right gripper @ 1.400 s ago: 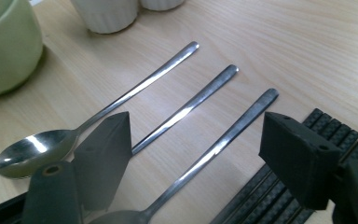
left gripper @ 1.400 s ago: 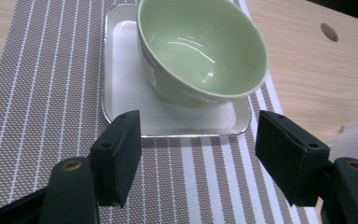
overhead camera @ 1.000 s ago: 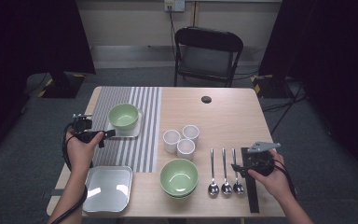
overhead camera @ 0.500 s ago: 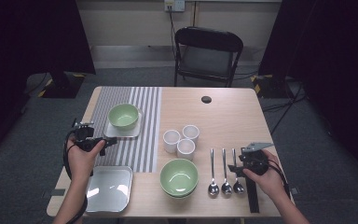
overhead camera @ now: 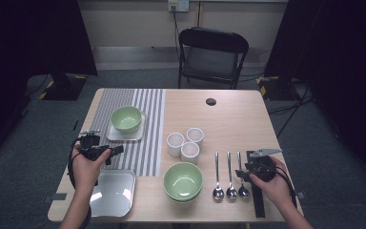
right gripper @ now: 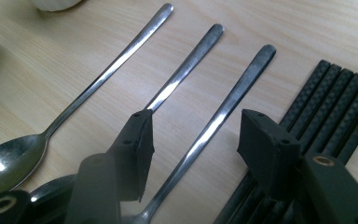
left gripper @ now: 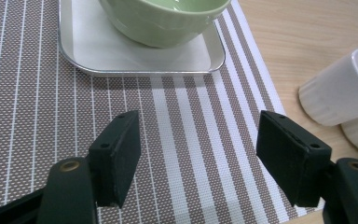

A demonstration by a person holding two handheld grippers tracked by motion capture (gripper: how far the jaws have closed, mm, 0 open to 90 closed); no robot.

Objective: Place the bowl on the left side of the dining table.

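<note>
- The right gripper (right gripper: 193, 149) has its jaws around the handle of the rightmost spoon (right gripper: 223, 112); they have just been closing, but the pads do not yet touch it.
- Just beside this spoon lie the black chopsticks (right gripper: 335, 98) on one side and the middle spoon (right gripper: 186, 70) on the other, so there is little free space.
- The left gripper (left gripper: 198, 158) hovers open over the striped mat (left gripper: 37, 93), holding nothing.
- Farther away, the small tray (left gripper: 121, 60) carries a green bowl (left gripper: 163, 21).
- The high view also shows the white cups (overhead camera: 186, 143), a second green bowl (overhead camera: 183, 181) and an empty tray (overhead camera: 112, 193).
</note>
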